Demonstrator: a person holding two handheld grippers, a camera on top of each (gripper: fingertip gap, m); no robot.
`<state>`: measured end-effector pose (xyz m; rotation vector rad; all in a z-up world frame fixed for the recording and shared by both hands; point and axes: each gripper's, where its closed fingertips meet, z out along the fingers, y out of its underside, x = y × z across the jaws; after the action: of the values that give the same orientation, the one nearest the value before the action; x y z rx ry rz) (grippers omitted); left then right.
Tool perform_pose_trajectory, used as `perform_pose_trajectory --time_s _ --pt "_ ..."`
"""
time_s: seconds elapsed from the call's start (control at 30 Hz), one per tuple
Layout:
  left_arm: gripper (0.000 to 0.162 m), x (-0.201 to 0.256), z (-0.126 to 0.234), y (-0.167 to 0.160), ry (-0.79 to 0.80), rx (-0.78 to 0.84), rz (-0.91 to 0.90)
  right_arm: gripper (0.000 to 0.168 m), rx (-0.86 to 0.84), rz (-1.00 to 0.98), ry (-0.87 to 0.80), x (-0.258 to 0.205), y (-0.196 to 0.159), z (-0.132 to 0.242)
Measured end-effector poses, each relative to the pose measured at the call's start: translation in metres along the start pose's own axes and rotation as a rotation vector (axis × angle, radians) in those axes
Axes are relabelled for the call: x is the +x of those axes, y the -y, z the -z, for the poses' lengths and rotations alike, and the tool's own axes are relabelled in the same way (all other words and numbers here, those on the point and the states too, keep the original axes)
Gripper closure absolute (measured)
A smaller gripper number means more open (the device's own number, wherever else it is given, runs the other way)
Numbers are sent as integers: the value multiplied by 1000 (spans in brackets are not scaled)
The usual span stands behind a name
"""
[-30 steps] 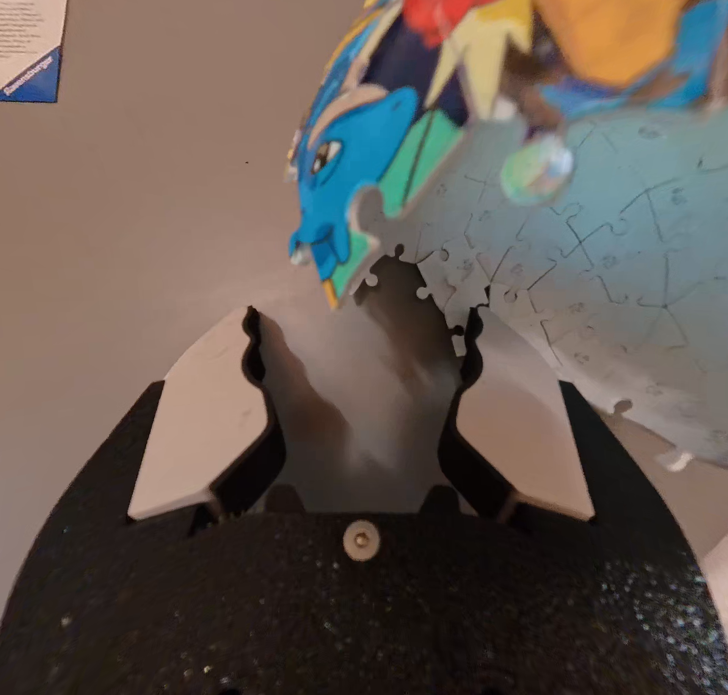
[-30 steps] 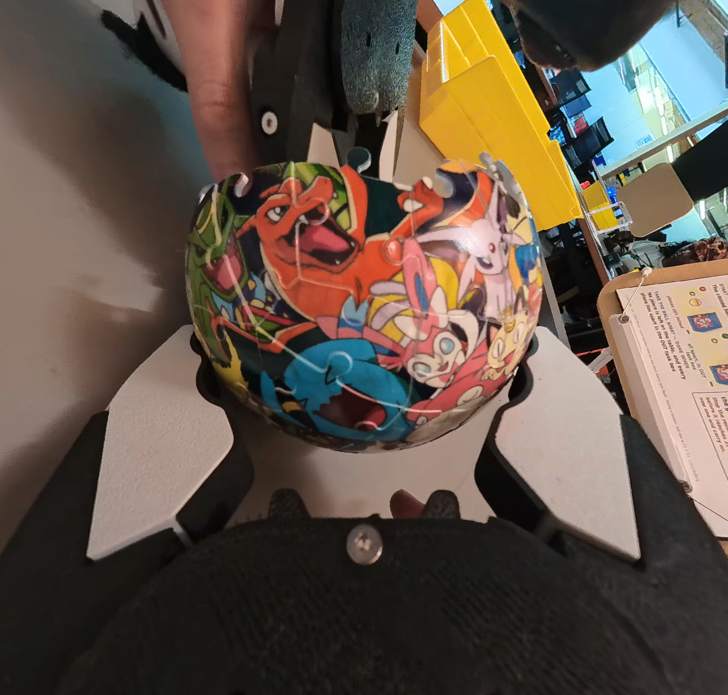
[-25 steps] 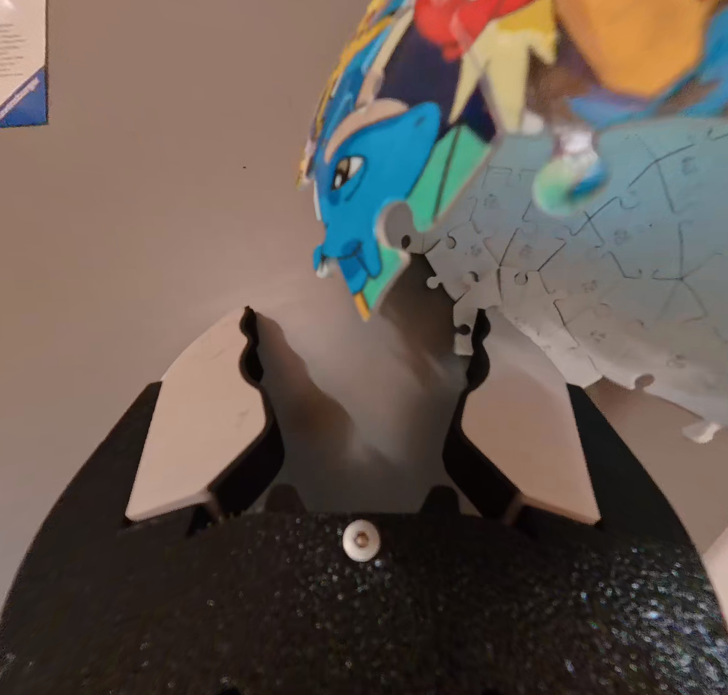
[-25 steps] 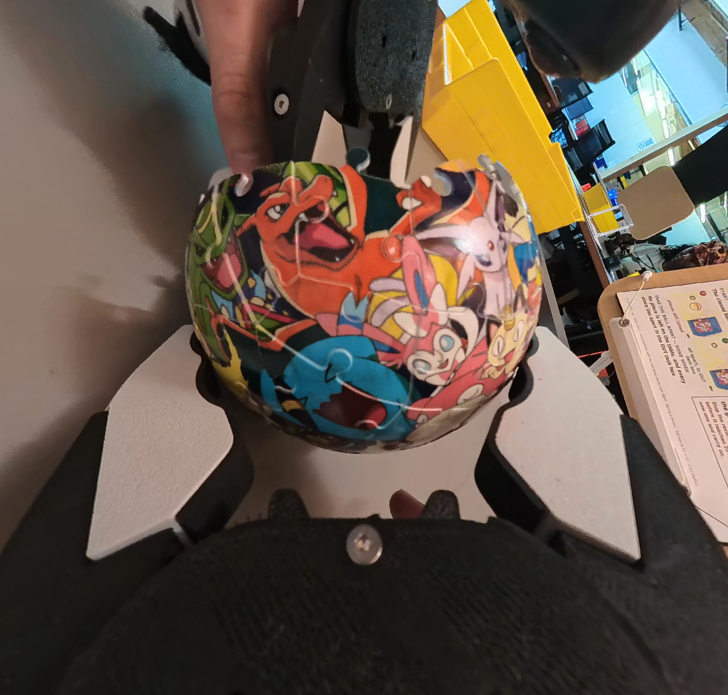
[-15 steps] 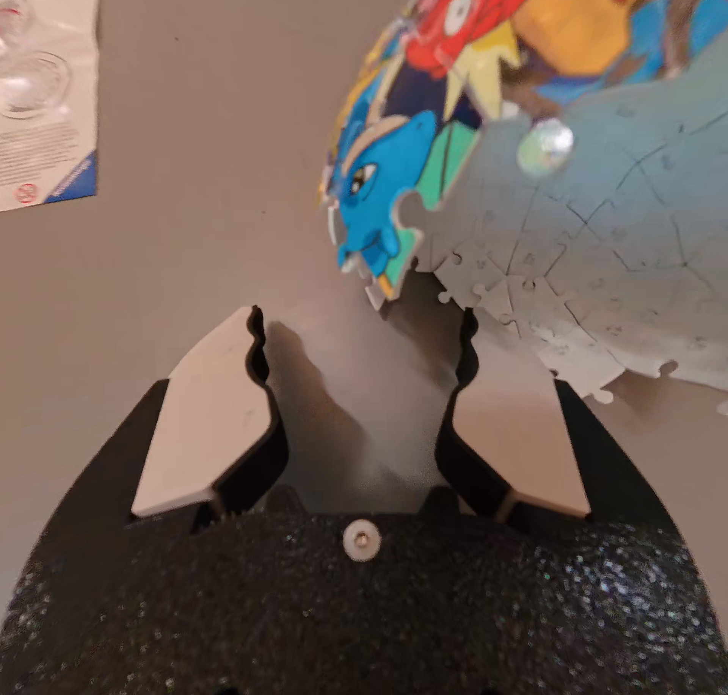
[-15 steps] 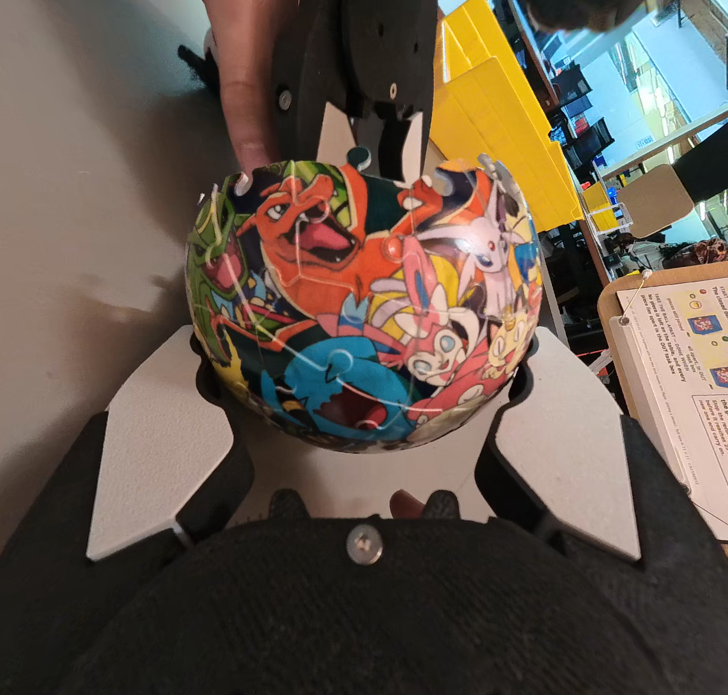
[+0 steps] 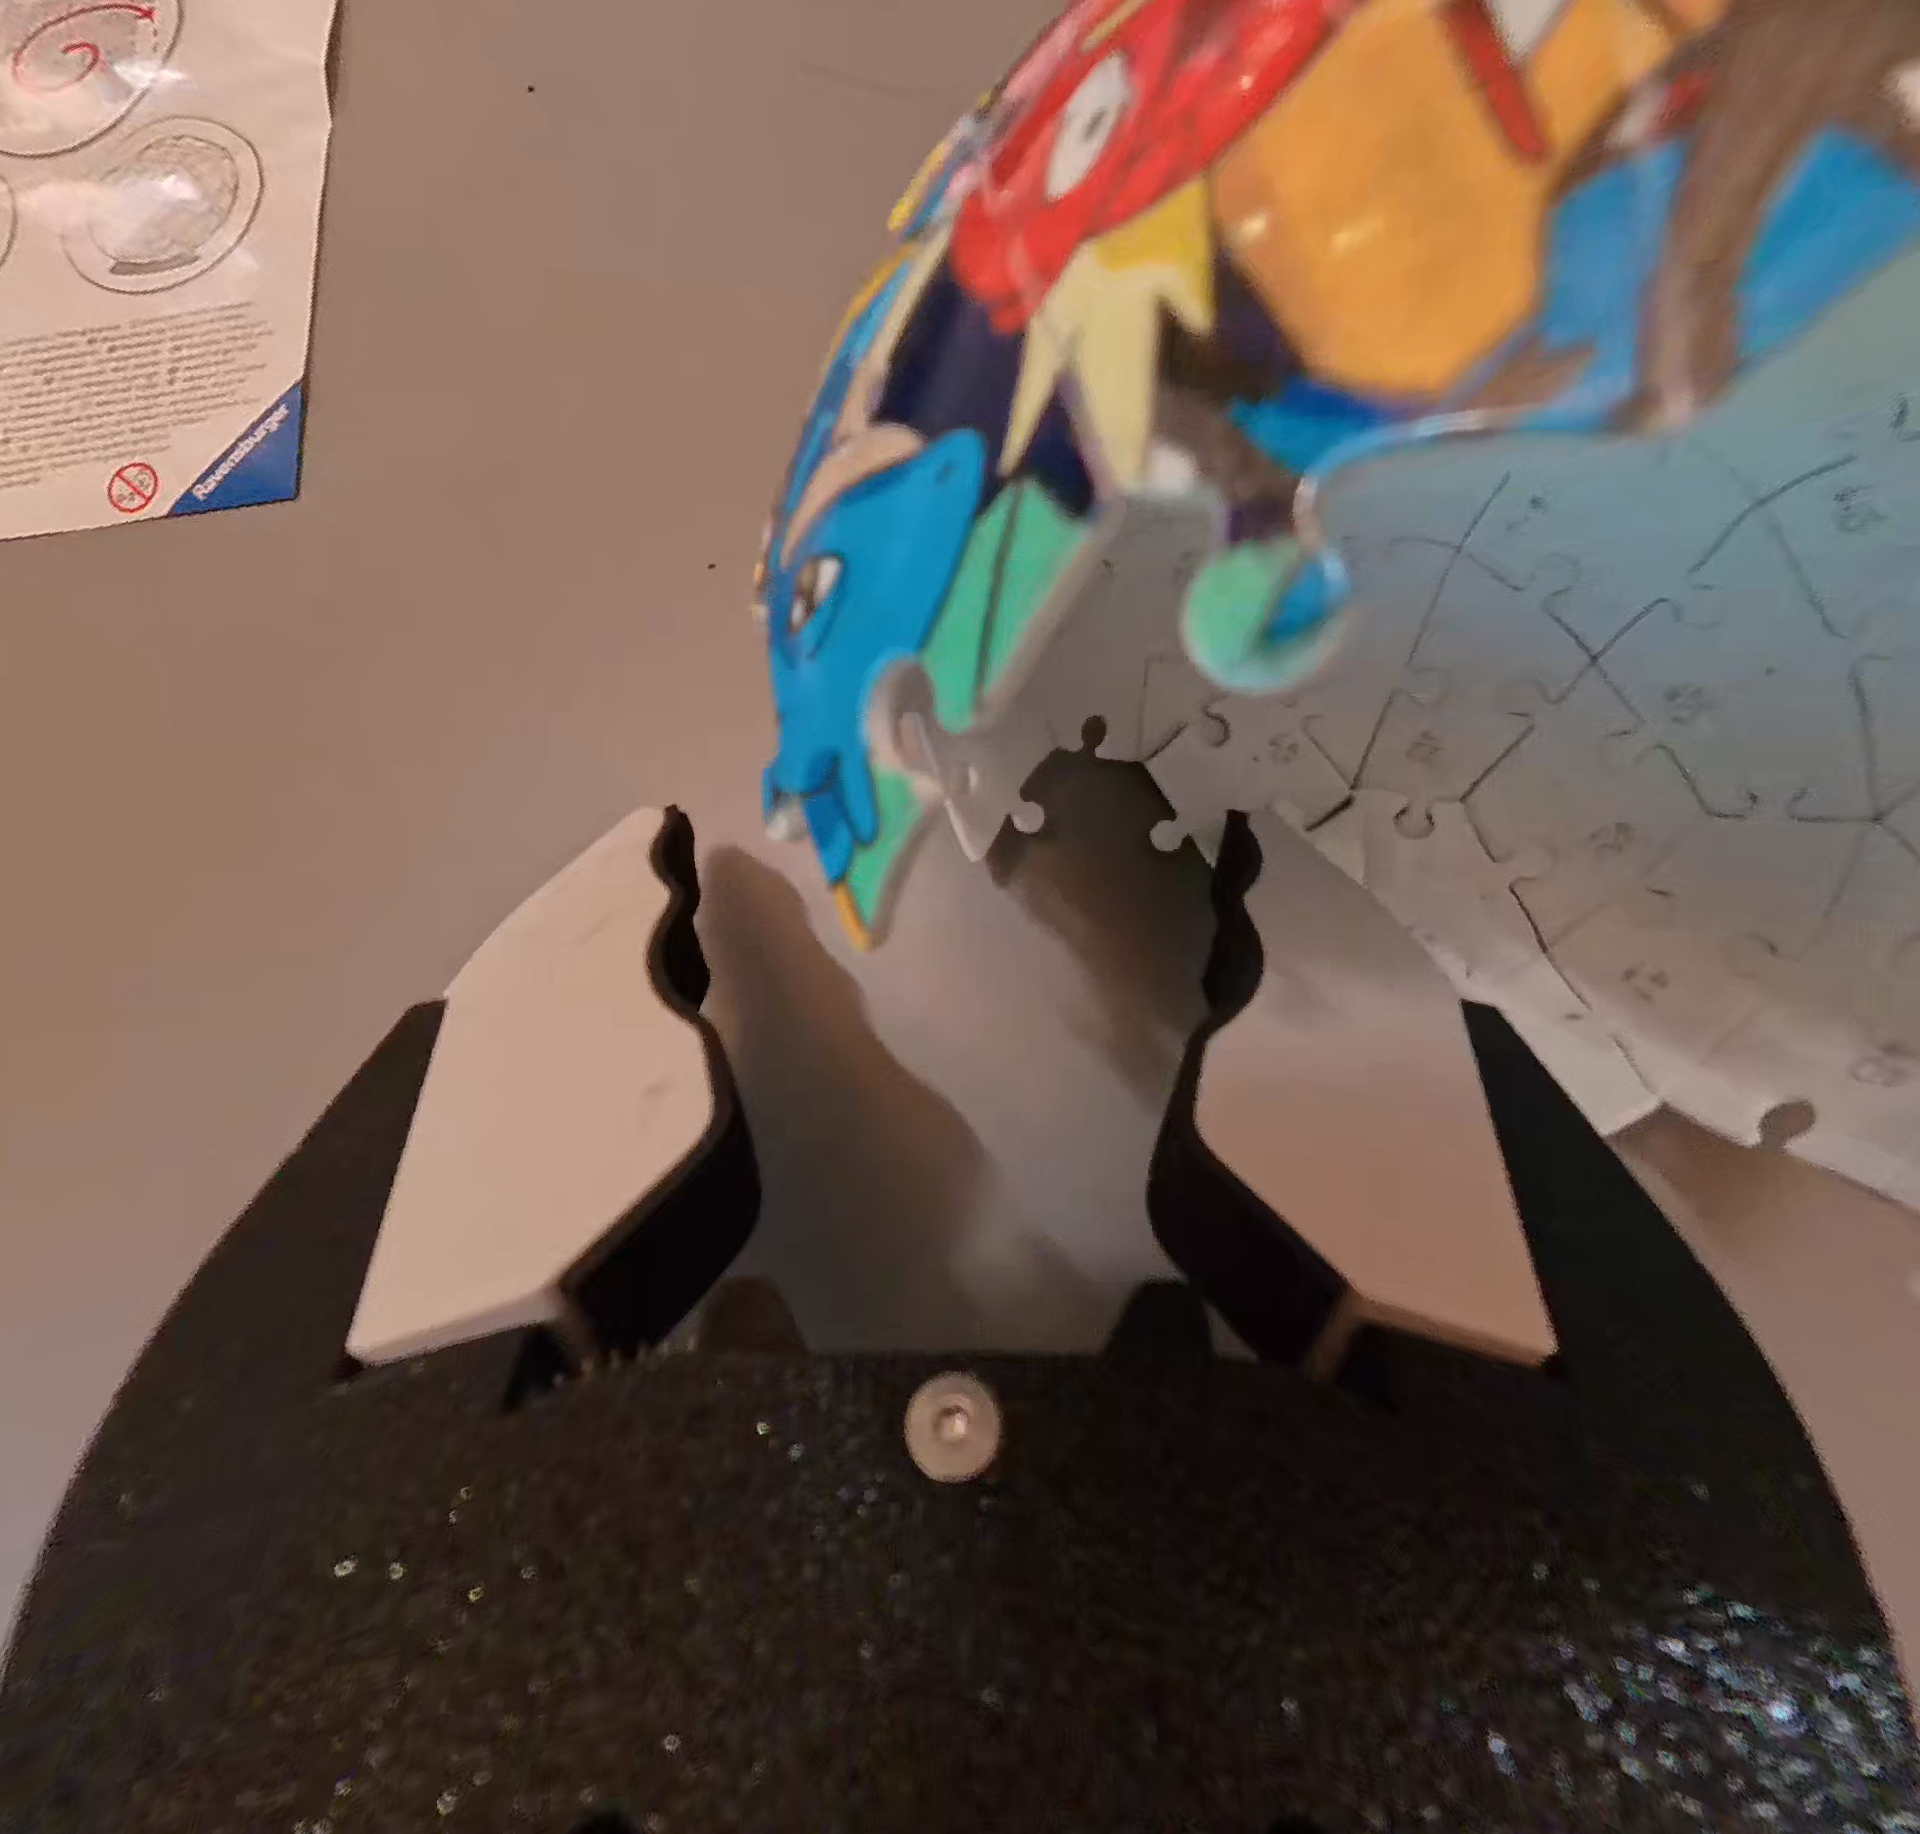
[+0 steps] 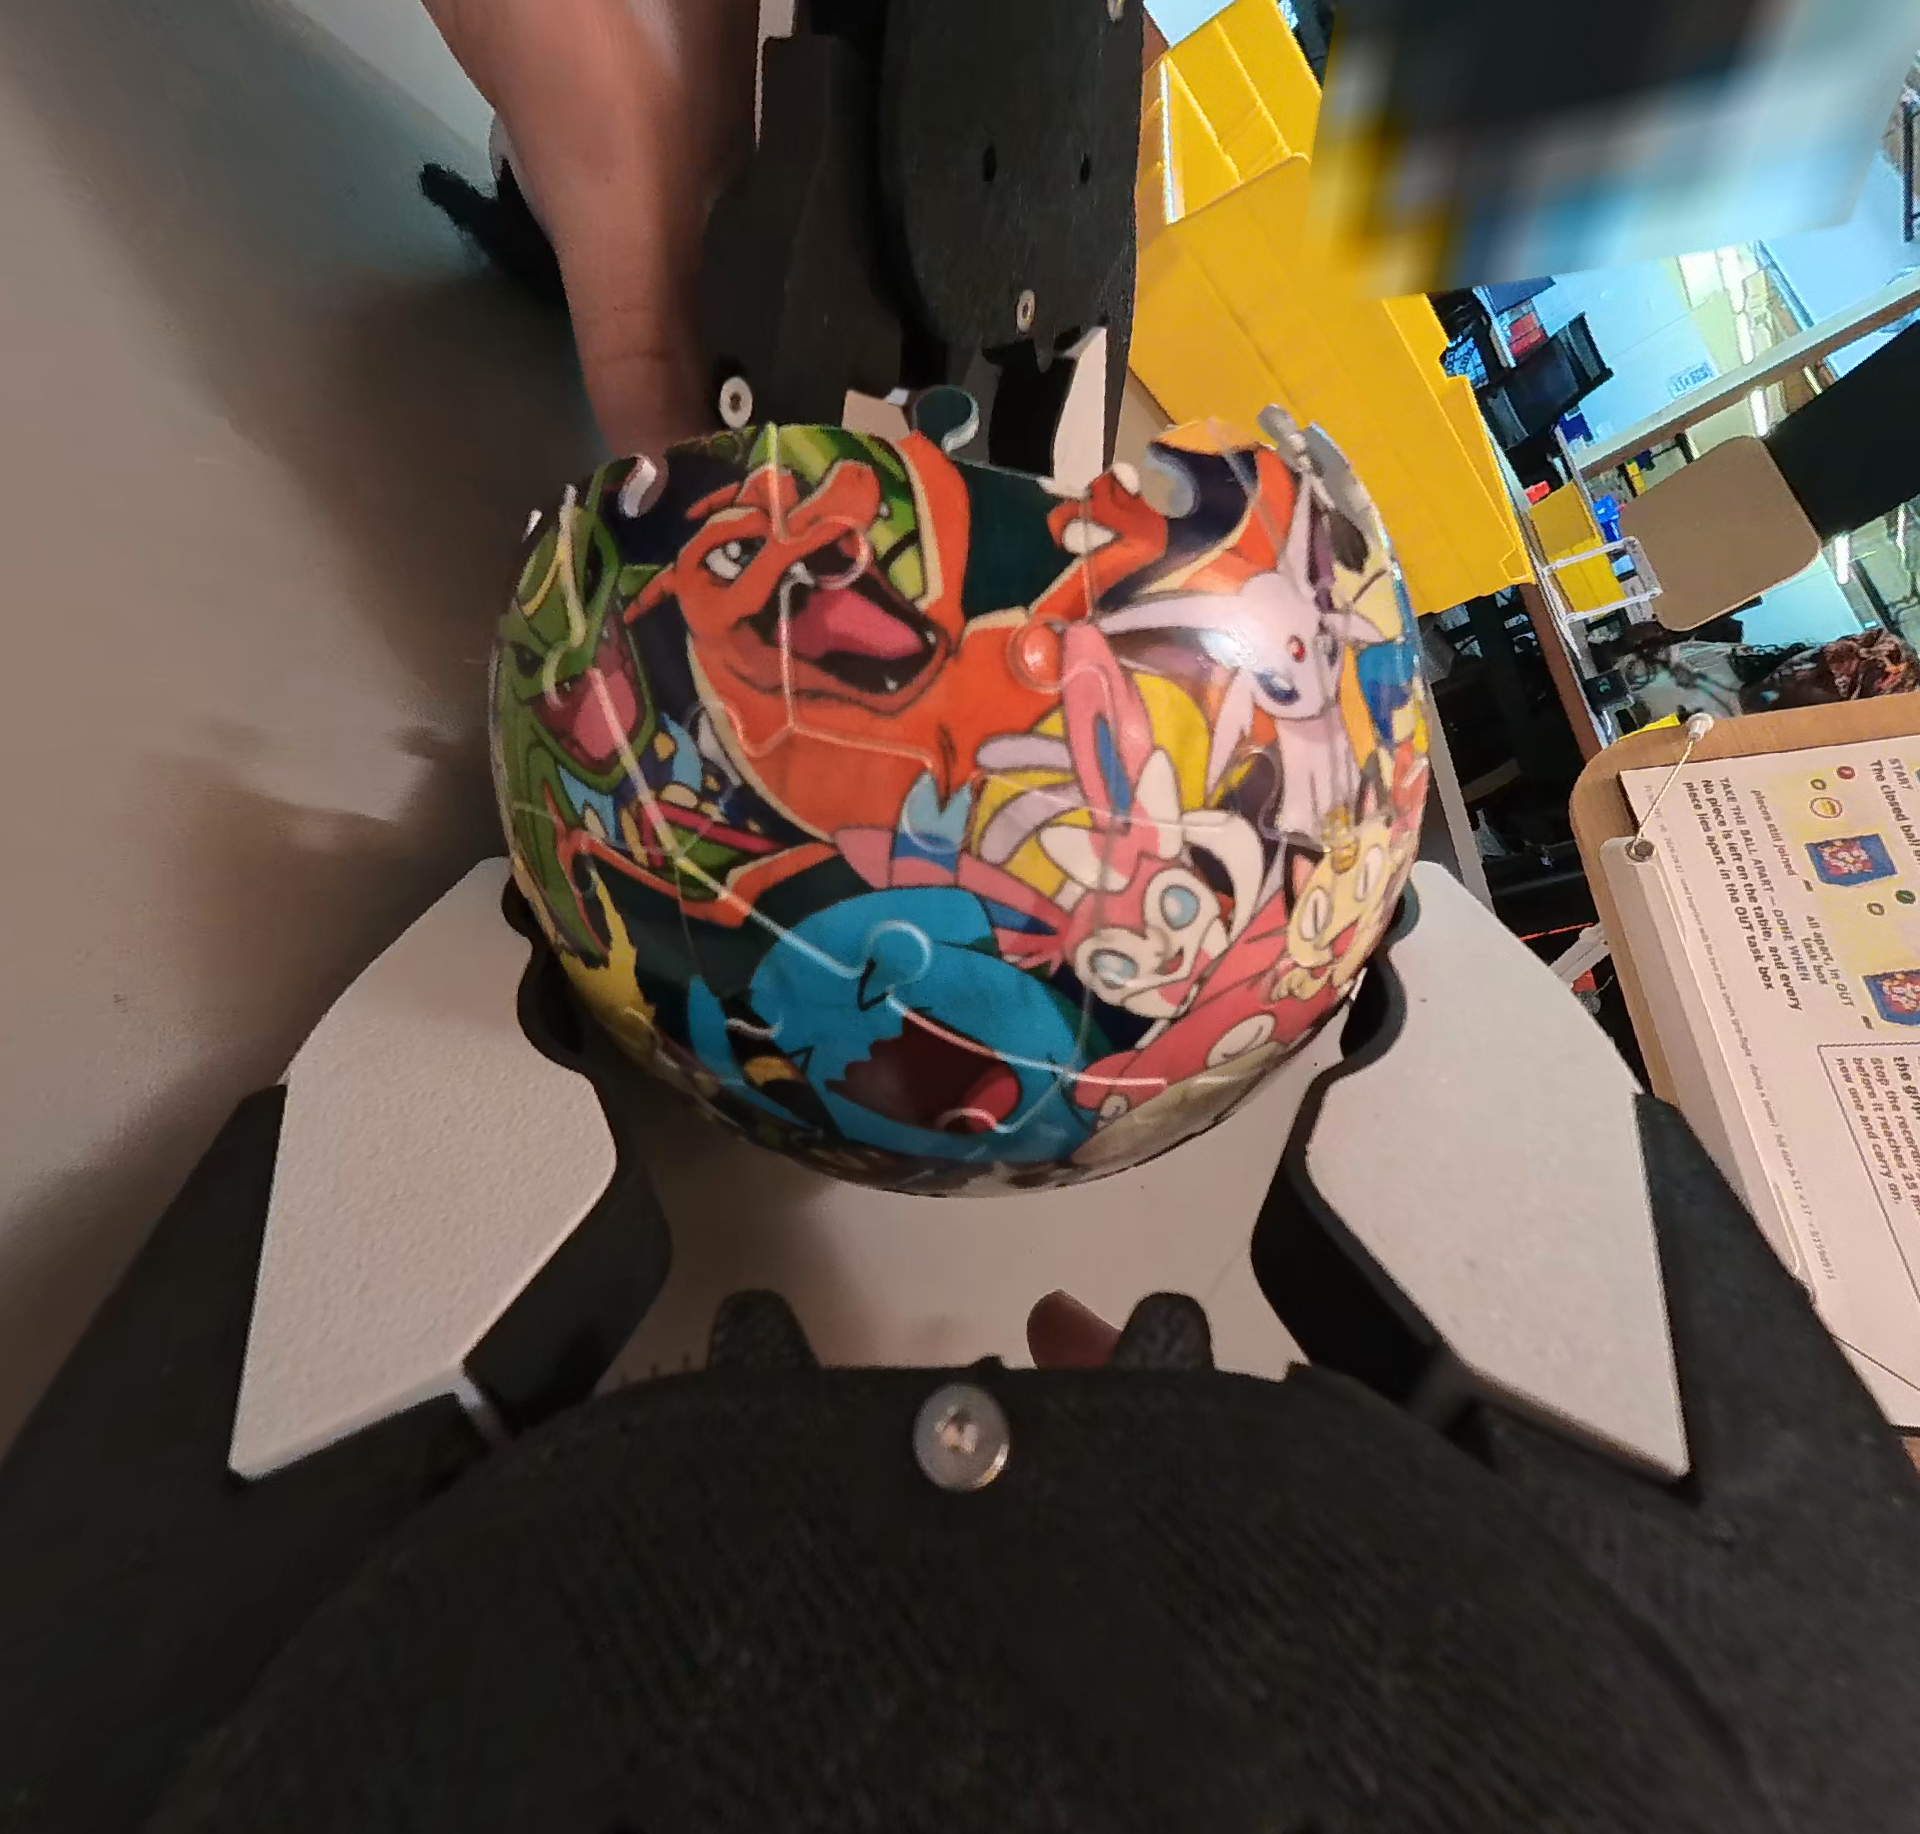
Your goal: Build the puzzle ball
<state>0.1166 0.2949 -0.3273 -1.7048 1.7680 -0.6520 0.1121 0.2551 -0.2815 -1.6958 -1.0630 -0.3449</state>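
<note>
R gripper (image 8: pixel 956 953): fingers clamped either side of the half-built puzzle ball (image 8: pixel 956 797), open rim facing away. L gripper (image 7: pixel 951 849) sits at that rim, fingers parted w/ nothing between them. Instruction leaflet (image 7: pixel 145 215) lies on the grey surface (image 7: pixel 520 434). Advice: keep R steady, don't squeeze harder or the shell may buckle; approach the jagged rim gap slowly w/ L.

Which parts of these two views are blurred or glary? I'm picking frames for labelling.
Left wrist view: the colourful half-built puzzle ball is soft with motion blur at its upper right, and the open left claw casts a shadow on the grey table. Right wrist view: the ball is sharp with slight gloss glare; a top-right patch is blurred.
</note>
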Motion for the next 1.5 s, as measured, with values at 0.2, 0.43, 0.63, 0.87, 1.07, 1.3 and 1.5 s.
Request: perform_pose_trajectory --time_s 0.2,0.43,0.63,0.87,1.07,1.3,1.5 --pt "67 1 -1 1 1 -1 1 24 -1 3 0 0 0 0" --pt "69 -1 7 -1 12 6 12 24 -2 4 0 0 0 0" --pt "69 7 10 -2 -28 1 -17 24 -4 10 0 -1 0 0" --pt "70 13 5 -1 -41 -6 -39 24 -3 6 -1 -1 0 0" --pt "69 12 3 0 -57 8 -54 24 -3 6 -1 -1 1 0" --pt "63 9 0 3 -78 21 -87 24 -3 7 0 -1 1 0" --pt "61 8 0 3 -88 28 -110 24 -4 9 0 -1 1 0"
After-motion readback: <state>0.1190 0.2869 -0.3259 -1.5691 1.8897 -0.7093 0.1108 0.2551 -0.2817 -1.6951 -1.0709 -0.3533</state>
